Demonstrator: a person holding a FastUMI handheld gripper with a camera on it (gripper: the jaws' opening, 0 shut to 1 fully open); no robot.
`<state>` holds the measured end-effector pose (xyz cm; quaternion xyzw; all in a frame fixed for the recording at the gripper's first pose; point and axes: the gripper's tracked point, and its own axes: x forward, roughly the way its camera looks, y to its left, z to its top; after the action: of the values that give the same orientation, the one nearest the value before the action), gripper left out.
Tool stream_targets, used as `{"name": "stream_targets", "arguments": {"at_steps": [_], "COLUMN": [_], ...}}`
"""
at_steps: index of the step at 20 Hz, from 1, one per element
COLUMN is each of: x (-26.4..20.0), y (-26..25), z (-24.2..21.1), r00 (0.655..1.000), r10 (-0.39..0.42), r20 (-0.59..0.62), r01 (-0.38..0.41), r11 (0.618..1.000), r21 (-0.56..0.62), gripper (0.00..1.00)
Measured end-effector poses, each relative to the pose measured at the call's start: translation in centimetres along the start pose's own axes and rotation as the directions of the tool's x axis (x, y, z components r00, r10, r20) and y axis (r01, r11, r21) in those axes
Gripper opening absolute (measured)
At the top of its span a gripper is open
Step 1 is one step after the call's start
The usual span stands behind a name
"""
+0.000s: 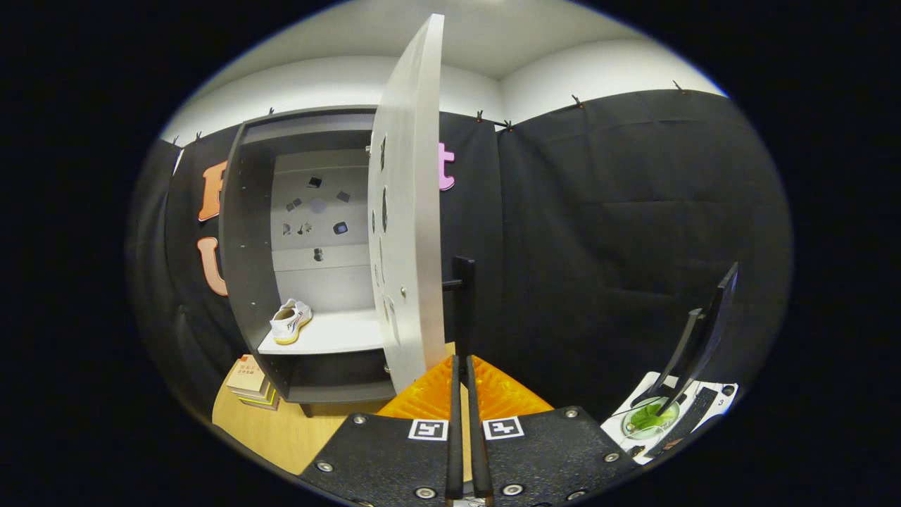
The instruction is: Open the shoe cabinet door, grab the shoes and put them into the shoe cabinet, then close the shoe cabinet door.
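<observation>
- Gripper view, writing: each half of the gripper (462,366) carries a square black-and-white marker near its fingers; the shoe (291,321) bears dark lettering on its side, too small to read. The stack of books (250,384) has a printed cover, also unreadable.
- Gripper view, fingers: the two fingers stand nearly together, only a thin slit between them, and nothing is held. Their tips sit just below the dark vertical handle (462,299) on the edge of the cabinet door (412,211).
- Gripper view, task things: the shoe cabinet (243,232) is dark-framed with a pale back panel and a pale shelf (331,336). The door is light grey, swung open and seen nearly edge-on, with small dark marks on its inner face. One white shoe with a yellowish sole lies on the shelf towards its left end, heel facing outward.
- Gripper view, edges and room: the shelf is bare to the right of the shoe, up to the door's inner face. The cabinet stands on a wooden floor (295,429), with the books just beside its lower left corner. Well to the right, a tilted dark monitor (707,331) stands on a white table (718,394).
</observation>
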<state>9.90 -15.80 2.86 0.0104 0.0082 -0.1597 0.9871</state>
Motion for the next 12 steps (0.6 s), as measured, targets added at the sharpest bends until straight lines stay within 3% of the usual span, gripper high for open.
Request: {"name": "stream_targets", "arguments": {"at_steps": [12], "x": [-2.6], "y": [2.7], "z": [-0.2], "r00": [1.0], "r10": [0.022], "r20": [0.002], "r01": [-0.022], "r11": [0.999], "r21": [-0.024], "gripper": [0.04]}}
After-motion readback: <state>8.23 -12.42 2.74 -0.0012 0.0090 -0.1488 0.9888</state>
